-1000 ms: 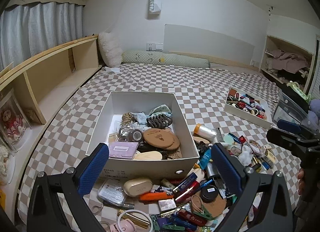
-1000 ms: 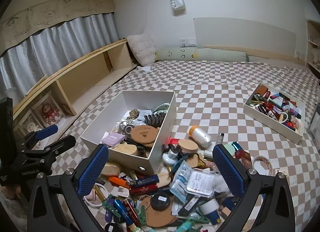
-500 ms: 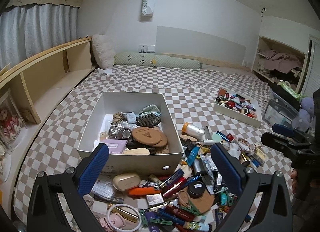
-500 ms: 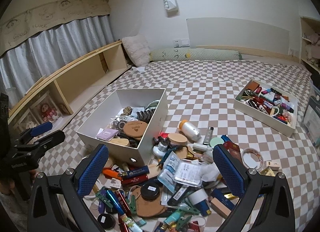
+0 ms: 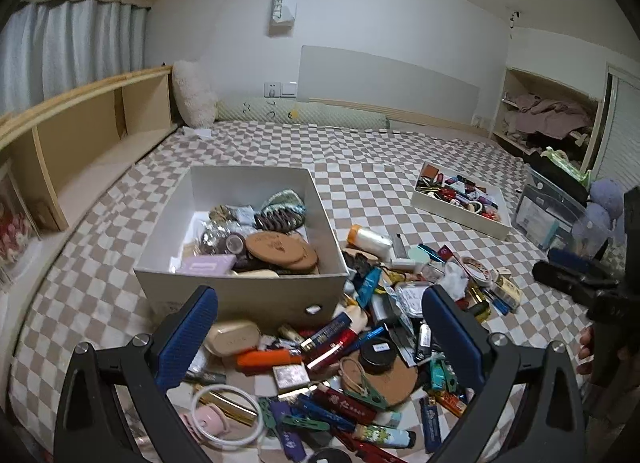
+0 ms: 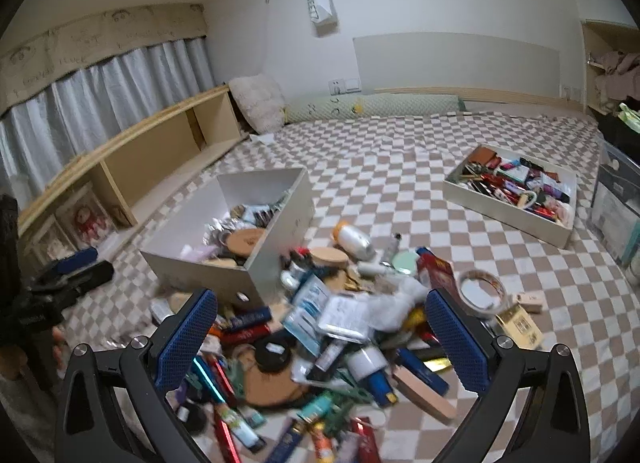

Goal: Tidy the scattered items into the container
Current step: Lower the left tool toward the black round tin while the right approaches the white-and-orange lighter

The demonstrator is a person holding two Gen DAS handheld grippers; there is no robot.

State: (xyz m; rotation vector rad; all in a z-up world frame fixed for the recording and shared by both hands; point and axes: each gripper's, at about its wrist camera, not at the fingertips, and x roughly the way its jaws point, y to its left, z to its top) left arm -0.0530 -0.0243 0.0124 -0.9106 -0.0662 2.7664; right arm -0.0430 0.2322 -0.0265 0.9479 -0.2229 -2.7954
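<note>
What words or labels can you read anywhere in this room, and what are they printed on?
"SWEETZ": white paper bag hanging on the wall, letters running vertically; last letter uncertain.
Curtain valance lettering: too blurred.
Labels on the scattered pile items: too small or blurred.
Grey storage bin label: unreadable.

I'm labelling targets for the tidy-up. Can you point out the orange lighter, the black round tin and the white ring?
orange lighter [image 5: 269, 358], left wrist view, middle of its body.
black round tin [image 5: 378, 350], left wrist view, centre of its lid.
white ring [image 5: 199, 398], left wrist view, left side of the hoop.
</note>
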